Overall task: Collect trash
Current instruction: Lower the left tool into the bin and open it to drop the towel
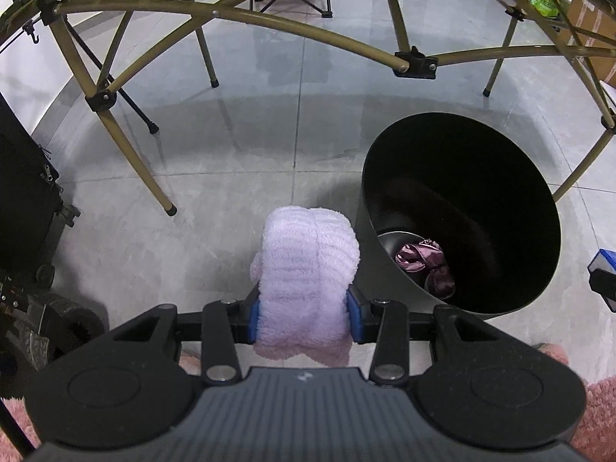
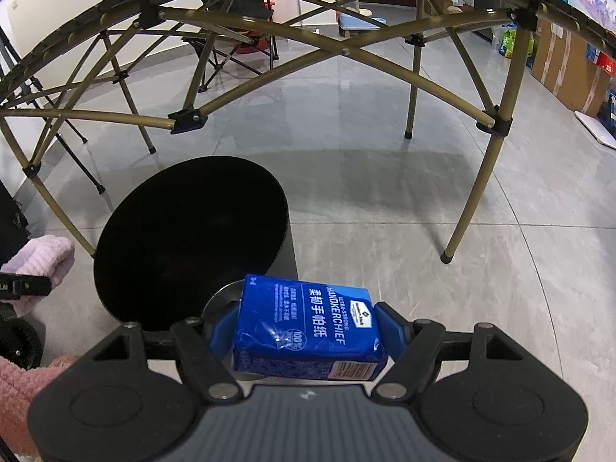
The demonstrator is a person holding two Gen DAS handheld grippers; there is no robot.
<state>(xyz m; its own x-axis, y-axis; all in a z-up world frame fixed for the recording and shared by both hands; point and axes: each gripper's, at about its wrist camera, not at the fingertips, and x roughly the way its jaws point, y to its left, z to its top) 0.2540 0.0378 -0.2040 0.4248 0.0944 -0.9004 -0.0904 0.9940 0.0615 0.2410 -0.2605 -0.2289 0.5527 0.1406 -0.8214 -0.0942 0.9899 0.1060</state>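
Clamped between the jaws of the left gripper [image 1: 306, 306], a fluffy lilac cloth [image 1: 308, 265] is held above the floor just beside the black bin [image 1: 462, 211]; its lower end is cut off behind the gripper body. Crumpled purple wrapping [image 1: 423, 265] is only dimly made out deep inside the bin. A blue handkerchief pack [image 2: 308, 327] is gripped by the jaws of the right gripper [image 2: 308, 331] over the bin's near rim, whose interior is seen as plain darkness in the right wrist view.

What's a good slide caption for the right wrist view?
Right gripper holds a blue handkerchief pack beside the open black bin.
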